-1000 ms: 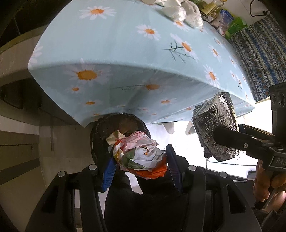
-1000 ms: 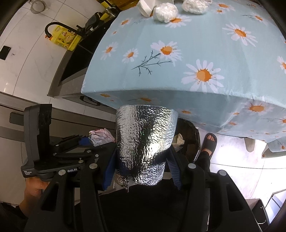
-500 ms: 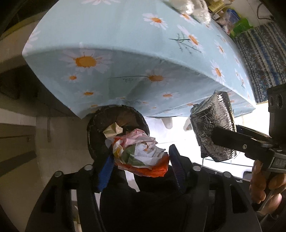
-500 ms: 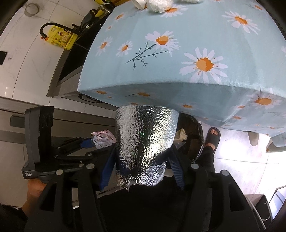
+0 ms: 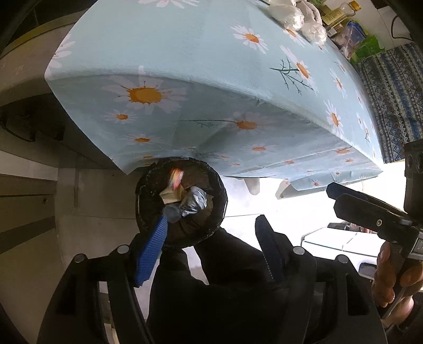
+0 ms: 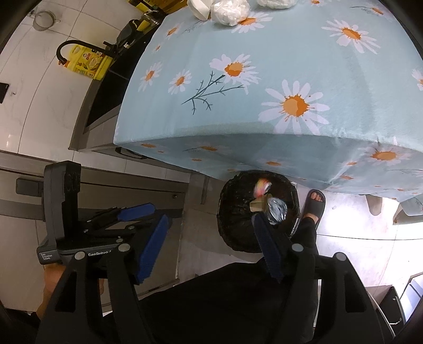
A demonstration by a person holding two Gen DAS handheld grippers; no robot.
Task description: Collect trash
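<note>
Since the earlier frames both grippers have let go: the crumpled coloured wrapper [image 5: 175, 177] that was between the left jaws and the foil wad [image 5: 192, 202] that was between the right jaws are now inside the black bin [image 5: 142, 195]. The wrapper is blurred, so it seems to be falling just now, and the foil lies beside a tan scrap of paper [image 5: 169, 196].

The left gripper [image 5: 211, 254] hangs right above the bin, its jaws are opening and nothing is between them. The right gripper [image 6: 211, 251] is also over the bin, a little to the side; its jaws are opening too and they are empty.

Beyond the grippers, far on the table with the daisy cloth [image 5: 185, 53], some white crumpled bags [image 5: 288, 14] wait; these look like the next trash. I judge them very light and soft, a bit slippery, so they will squash in the jaws. It is better to pinch the thick middle of one ball, not a loose edge, which may slide out.

The person's foot in a sandal [image 6: 314, 206] stands just beside the bin.
</note>
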